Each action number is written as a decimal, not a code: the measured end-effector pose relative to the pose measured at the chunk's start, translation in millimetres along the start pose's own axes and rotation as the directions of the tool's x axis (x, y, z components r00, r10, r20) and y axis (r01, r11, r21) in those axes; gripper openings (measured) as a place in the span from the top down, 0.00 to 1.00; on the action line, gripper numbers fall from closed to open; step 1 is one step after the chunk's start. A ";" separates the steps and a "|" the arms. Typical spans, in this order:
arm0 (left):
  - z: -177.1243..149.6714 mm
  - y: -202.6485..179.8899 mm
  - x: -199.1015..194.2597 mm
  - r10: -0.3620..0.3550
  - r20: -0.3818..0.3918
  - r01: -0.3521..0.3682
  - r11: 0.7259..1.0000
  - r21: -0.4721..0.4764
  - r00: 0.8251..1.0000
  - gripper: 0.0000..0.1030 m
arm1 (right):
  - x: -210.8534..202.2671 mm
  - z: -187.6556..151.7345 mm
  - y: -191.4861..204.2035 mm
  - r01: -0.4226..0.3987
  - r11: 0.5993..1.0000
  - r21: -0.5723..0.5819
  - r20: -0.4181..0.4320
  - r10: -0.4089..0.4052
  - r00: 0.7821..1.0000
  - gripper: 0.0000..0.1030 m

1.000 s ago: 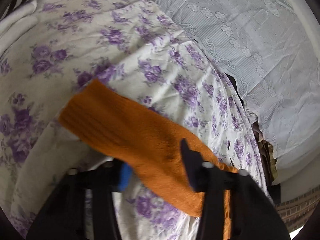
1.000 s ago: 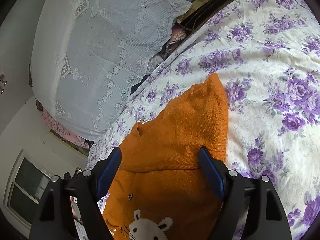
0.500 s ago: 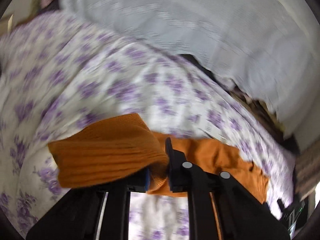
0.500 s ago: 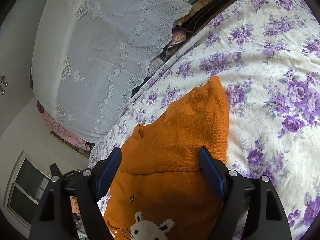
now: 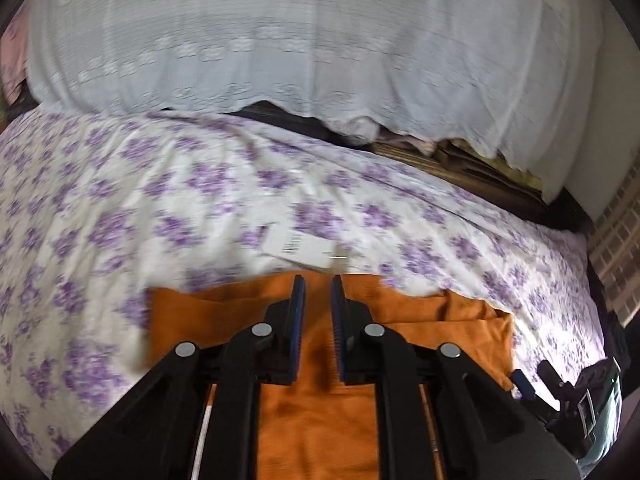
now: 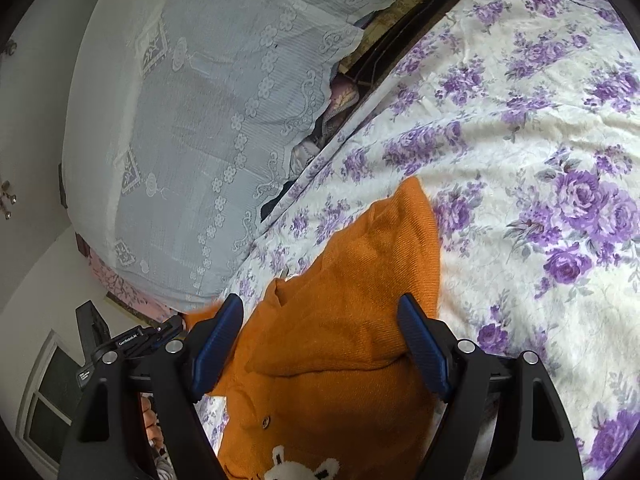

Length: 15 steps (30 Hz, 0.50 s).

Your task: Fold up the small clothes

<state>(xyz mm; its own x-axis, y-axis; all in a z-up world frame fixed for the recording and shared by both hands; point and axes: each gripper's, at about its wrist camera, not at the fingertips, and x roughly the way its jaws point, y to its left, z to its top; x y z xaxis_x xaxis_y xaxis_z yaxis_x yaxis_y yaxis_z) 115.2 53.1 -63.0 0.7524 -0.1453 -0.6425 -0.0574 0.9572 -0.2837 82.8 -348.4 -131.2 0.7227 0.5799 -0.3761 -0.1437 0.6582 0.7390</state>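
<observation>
A small orange knit sweater [image 6: 340, 320] with a white rabbit on its front lies on the purple-flowered bed sheet [image 6: 520, 160]. My right gripper [image 6: 320, 300] hovers open over its upper part, with the folded-in sleeve between the fingers and not touched by the pads. My left gripper [image 5: 318, 292] is shut on the other orange sleeve, and the fabric [image 5: 316, 400] hangs down between its narrow jaws over the sweater's body [image 5: 440, 320]. A white paper tag [image 5: 298, 248] lies just beyond the sweater's far edge. In the right wrist view the left gripper [image 6: 132, 340] shows at the lower left.
A white lace cloth [image 5: 320, 40] covers a pile along the far side of the bed. Dark bedding and striped cloth [image 5: 460, 168] show under its hem. The right gripper [image 5: 580, 392] sits at the left wrist view's right edge. A window [image 6: 48, 412] is at the lower left.
My left gripper shut on the orange sleeve, rose and carried it sideways over the sweater's body while rolling. The right gripper stayed open in place.
</observation>
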 end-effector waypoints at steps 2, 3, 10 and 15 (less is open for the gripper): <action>-3.4 -21.9 5.9 -0.019 -0.005 0.019 0.999 0.038 1.000 0.89 | -0.3 0.3 -0.8 -0.003 1.000 0.001 0.001 0.003 1.000 0.22; -5.7 -27.6 8.1 -0.020 -0.007 0.020 0.999 0.049 1.000 0.89 | -0.4 0.0 -0.5 -0.003 1.000 0.003 0.002 0.003 1.000 0.22; -36.1 -26.1 9.2 0.097 -0.018 -0.093 0.983 0.161 0.995 0.55 | 1.4 -0.3 -0.2 -0.004 1.000 0.003 -0.007 0.004 1.000 0.22; -59.6 8.2 -2.9 0.191 -0.002 -0.185 0.955 0.230 0.982 0.33 | 0.6 5.5 6.0 -0.102 0.992 0.074 -0.069 0.107 0.992 0.22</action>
<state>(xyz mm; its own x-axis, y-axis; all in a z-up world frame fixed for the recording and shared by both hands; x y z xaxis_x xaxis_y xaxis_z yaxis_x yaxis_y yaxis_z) 73.5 46.5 -105.9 0.7261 0.0397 -0.6864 -0.0435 0.9990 0.0118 86.2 -346.7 -123.9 0.6551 0.6785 -0.3325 -0.1659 0.5584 0.8128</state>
